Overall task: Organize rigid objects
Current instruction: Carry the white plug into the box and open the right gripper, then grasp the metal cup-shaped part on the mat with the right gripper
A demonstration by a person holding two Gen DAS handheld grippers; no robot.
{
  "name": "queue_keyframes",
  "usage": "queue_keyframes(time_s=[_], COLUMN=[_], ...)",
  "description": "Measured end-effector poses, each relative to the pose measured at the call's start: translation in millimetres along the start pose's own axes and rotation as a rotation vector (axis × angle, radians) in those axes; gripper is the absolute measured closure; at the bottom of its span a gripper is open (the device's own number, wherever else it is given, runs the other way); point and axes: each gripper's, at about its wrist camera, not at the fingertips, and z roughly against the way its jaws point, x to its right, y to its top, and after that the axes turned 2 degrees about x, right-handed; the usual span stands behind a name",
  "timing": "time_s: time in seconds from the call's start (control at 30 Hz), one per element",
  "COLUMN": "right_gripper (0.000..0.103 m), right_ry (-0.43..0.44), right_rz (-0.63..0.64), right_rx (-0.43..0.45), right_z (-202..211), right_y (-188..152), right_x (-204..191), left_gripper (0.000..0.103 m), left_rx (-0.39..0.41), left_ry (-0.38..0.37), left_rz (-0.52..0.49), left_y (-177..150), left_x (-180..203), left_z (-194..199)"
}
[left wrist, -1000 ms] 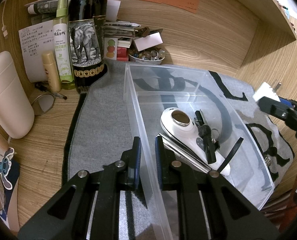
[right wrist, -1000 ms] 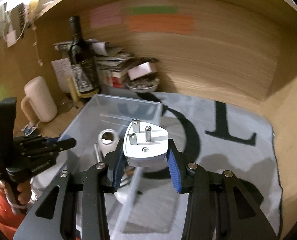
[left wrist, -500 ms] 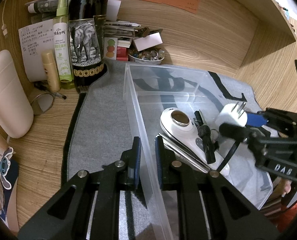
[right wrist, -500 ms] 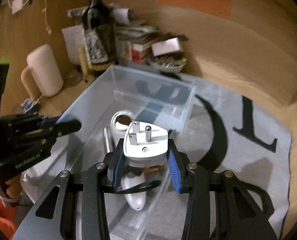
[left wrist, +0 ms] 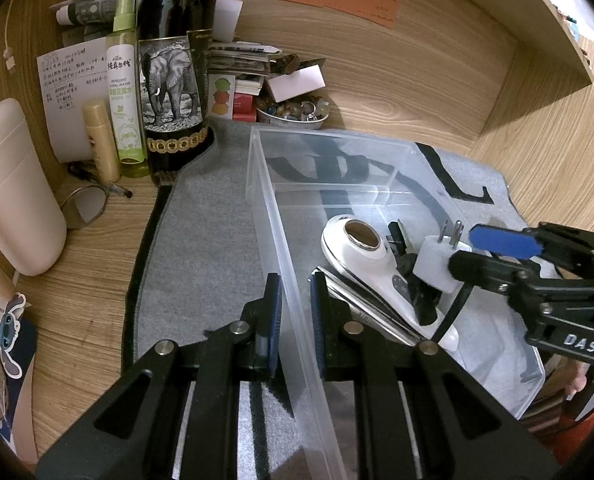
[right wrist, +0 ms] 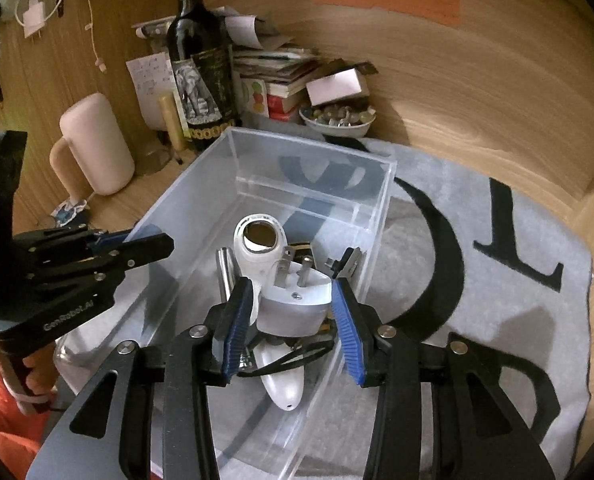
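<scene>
Beyond bin (left wrist: 265, 200), mirror (left wrist: 82, 205) left-view only.

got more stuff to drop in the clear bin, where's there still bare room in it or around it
The clear bin is free at its far end, behind the white handheld device. The grey mat is bare between the bin and the wine bottle. It is crowded in the bin's near half, around the plug adapter.

Lower half of the white handheld device (right wrist: 281, 384) behind the plug adapter (right wrist: 295, 304)
</scene>
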Motion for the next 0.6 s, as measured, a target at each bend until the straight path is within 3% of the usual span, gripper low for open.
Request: queue_keyframes(time_s=[0.13,0.37,0.5,0.6], right_gripper=[0.051,0.05,0.05,0.042], right_ry=[-0.021,-0.08,-0.157,-0.233], right_rz=[0.006,-0.038,-0.091,-0.135], right_rx=[0.045,0.108,0.127,0.124], right_z=[15.5,46.7,67.1,80.9], right_y=[0.4,-5.6,-17.8,-31.3], right_x=[-0.6,16.2,35.7,53.1], left_gripper=[0.089,0.089,0.089,0.089], left_rx=[0.0,0.0,0.0,0.001], left_ry=[0.001,-0.001,-0.001,-0.001], left_rz=[-0.001,0.001,0.0,0.0], left_y=[-0.3,0.0,0.2,0.2], left_x=[1.1,-0.1,-0.3,-0.3], left_z=[-0.5,-0.5,-0.5,-0.5])
